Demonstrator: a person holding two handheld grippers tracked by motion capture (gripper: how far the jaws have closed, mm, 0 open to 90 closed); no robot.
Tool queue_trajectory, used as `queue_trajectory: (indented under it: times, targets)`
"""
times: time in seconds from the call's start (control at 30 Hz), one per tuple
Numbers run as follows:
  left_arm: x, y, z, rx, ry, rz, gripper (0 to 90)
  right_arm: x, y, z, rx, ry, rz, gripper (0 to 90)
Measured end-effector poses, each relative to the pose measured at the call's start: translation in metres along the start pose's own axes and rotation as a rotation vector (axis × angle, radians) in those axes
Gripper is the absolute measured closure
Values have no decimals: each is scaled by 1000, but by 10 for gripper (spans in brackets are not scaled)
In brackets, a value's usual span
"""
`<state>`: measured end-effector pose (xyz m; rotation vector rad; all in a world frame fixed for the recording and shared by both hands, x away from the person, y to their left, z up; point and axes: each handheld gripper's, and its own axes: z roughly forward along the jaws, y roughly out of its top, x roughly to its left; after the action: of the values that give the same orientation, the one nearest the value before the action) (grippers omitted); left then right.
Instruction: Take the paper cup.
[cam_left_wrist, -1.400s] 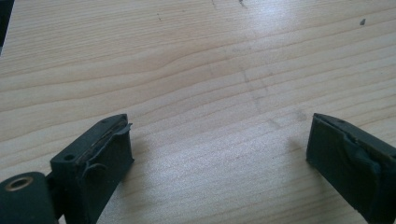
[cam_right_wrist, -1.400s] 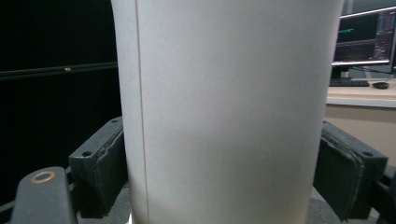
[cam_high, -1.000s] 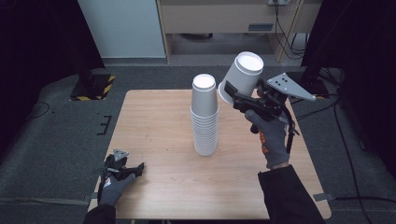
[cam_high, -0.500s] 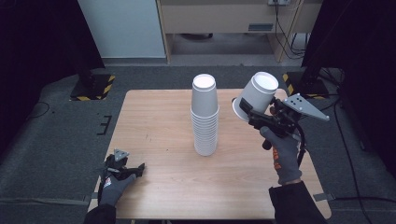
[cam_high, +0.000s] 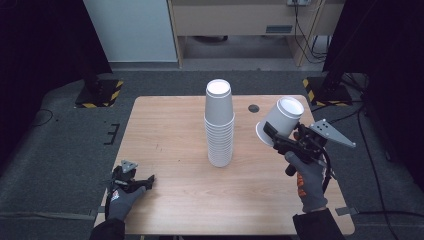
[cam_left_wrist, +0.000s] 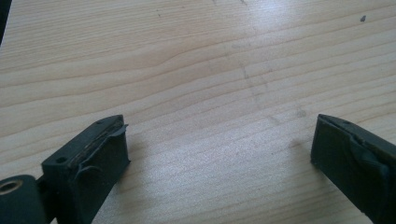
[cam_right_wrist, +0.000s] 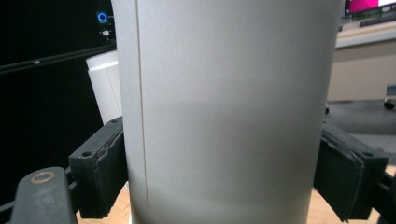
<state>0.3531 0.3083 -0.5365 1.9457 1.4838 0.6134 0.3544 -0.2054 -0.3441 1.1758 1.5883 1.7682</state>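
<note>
The right claw (cam_high: 274, 136) grips a single white paper cup (cam_high: 281, 120), tilted, base up, held in the air to the right of the tall stack of cups (cam_high: 219, 125) on the wooden surface (cam_high: 170, 150). The right gripper view shows both pads pressed against the cup's wall. The left claw (cam_high: 145, 180) rests wide open at the surface's near left corner; the left gripper view shows bare wood between its jaws.

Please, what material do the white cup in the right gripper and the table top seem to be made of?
The cup looks like paper with a matte white finish: a straight side seam runs down its wall. The table top looks like light wood or wood-look laminate, smooth with a soft sheen; grain lines show, but which one is unclear.
</note>
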Motion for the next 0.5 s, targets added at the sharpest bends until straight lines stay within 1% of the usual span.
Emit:
queue_trajectory:
  times: [0.1,0.13,0.17,0.2,0.23,0.27,0.3,0.37,0.4,0.43,0.47,0.5]
  targets:
    - [1,-1,-2,-9,5,-6,85,-4,-5,-3,5,-8,12,151]
    - [2,-2,-3,-17,8,-9,102,-8,-10,-5,11,-11,26,151]
    - [2,-2,-3,-17,8,-9,114,-8,-10,-5,11,-11,26,151]
    - [2,-2,-4,-19,9,-14,114,-10,-12,-6,13,-15,32,151]
    - [3,-2,-4,-22,8,-20,138,-12,-15,-7,13,-15,39,151]
    - [3,-2,-6,-26,2,-35,160,-13,-16,-8,17,-15,45,151]
    - [3,-2,-7,-33,-13,-40,195,-15,-21,-11,20,-17,54,151]
    - [2,-2,-7,-35,-16,-37,212,-16,-23,-12,22,-15,59,151]
    - [2,-1,-8,-39,-18,-27,219,-17,-25,-12,22,-15,66,151]
    - [1,-1,-9,-51,-20,-25,225,-18,-27,-13,23,-15,71,151]
    - [-1,1,-12,-75,-28,-19,235,-21,-32,-14,26,-17,87,151]
    - [-1,1,-13,-85,-30,-15,241,-22,-35,-15,26,-17,97,151]
